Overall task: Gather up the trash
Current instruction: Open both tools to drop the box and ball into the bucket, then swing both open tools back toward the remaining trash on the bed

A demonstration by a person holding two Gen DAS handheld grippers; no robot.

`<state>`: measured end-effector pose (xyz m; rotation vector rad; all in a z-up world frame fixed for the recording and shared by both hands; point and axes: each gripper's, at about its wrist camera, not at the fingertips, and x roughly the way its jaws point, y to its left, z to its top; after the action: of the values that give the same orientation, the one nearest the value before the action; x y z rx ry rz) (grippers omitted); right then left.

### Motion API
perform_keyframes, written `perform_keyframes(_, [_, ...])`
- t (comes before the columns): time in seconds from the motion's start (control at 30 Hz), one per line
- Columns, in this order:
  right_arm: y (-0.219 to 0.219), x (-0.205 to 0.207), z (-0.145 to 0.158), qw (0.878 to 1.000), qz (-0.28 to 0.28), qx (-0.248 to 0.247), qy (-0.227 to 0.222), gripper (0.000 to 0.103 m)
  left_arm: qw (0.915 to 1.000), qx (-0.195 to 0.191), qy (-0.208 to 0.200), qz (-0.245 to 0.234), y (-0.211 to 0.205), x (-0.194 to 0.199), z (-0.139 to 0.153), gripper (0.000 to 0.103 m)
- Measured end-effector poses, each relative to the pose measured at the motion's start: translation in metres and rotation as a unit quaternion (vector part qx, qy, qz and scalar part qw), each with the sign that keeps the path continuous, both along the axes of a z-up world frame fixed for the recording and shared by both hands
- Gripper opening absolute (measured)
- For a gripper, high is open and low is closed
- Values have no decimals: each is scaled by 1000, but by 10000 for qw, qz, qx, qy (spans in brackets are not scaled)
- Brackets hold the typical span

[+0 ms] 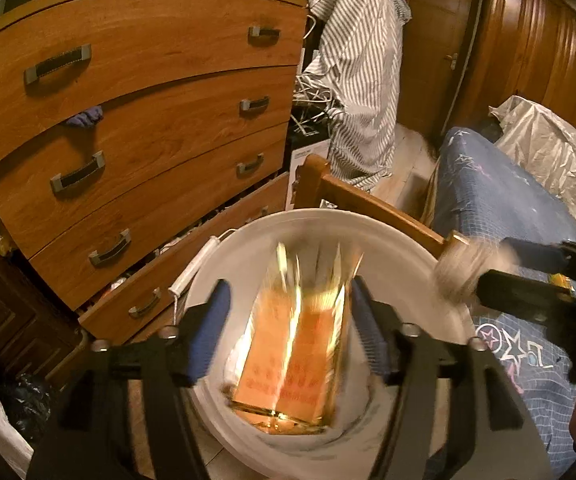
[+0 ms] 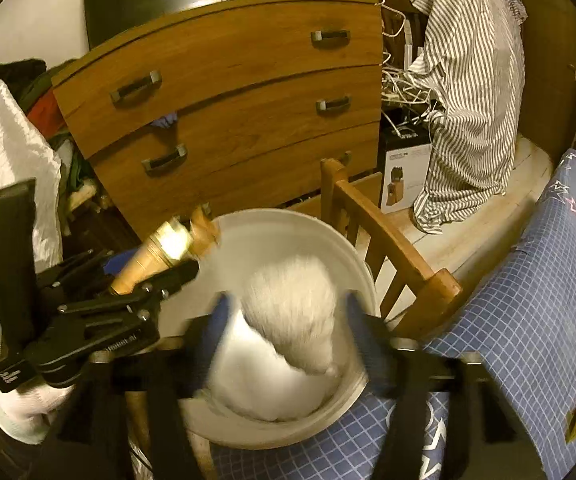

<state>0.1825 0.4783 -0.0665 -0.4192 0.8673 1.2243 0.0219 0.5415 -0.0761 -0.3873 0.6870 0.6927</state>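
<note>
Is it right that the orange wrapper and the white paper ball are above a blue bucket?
No. The bucket is white, not blue; both wrist views show it. The orange wrapper and the white paper ball are indeed above it.

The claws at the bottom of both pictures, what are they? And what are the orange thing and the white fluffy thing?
They are grabbing tools, and a person holds one in each hand. Each tool carries a small camera that looks out along its two fingers, so one picture comes from the left claw and the other from the right claw. Both hang over a white bucket that stands between wooden drawers and a blue blanket. The orange thing is a shiny wrapper between the left claw's open fingers. The fluffy thing is a white wad, perhaps tissue, between the right claw's open fingers. Both are blurred, so they are probably dropping into the bucket.
</note>
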Motion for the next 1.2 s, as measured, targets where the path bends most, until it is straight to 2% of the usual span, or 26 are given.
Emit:
perform_keyframes(0.2, [-13, 9, 6, 9997, -109, 166, 109, 68, 10000, 4, 47, 51, 1, -3, -1, 61])
perform_keyframes(0.37, [-61, 9, 21, 9980, -322, 515, 193, 68, 9999, 129, 5, -110, -20, 1, 12, 61])
perform_keyframes(0.47, [-117, 5, 28, 9957, -552, 735, 138, 68, 9990, 166, -77, -397, -47, 10, 17, 61])
perform_keyframes(0.6, [-220, 5, 23, 9897, -1077, 946, 51, 68, 9928, 155, -43, -1191, -107, 44, 8, 61])
perform_keyframes(0.7, [-318, 7, 6, 9815, -1672, 934, 69, 68, 9789, 74, 149, -2036, -170, 83, -11, 61])
perform_keyframes(0.77, [-376, 9, -10, 9756, -2024, 843, 64, 68, 9640, -3, 273, -2644, -218, 108, -26, 61])
perform_keyframes(0.8, [-409, 10, -17, 9713, -2246, 785, 77, 68, 9535, -88, 360, -2990, -247, 121, -35, 61])
perform_keyframes(0.9, [-484, 15, -30, 9591, -2748, 675, -91, 68, 9311, -282, 555, -3593, -305, 146, -56, 61])
perform_keyframes(0.93, [-516, 19, -31, 9507, -3025, 597, -321, 68, 9278, -302, 598, -3670, -317, 151, -61, 61])
perform_keyframes(1.07, [-581, 47, -45, 9310, -3595, 383, -506, 68, 9143, -462, 722, -3959, -363, 169, -79, 61])
perform_keyframes(1.13, [-597, 66, -57, 9278, -3693, 231, -486, 64, 9102, -450, 764, -4045, -381, 175, -82, 62])
perform_keyframes(1.2, [-600, 81, -68, 9302, -3643, 88, -445, 60, 9092, -437, 784, -4065, -390, 179, -84, 65])
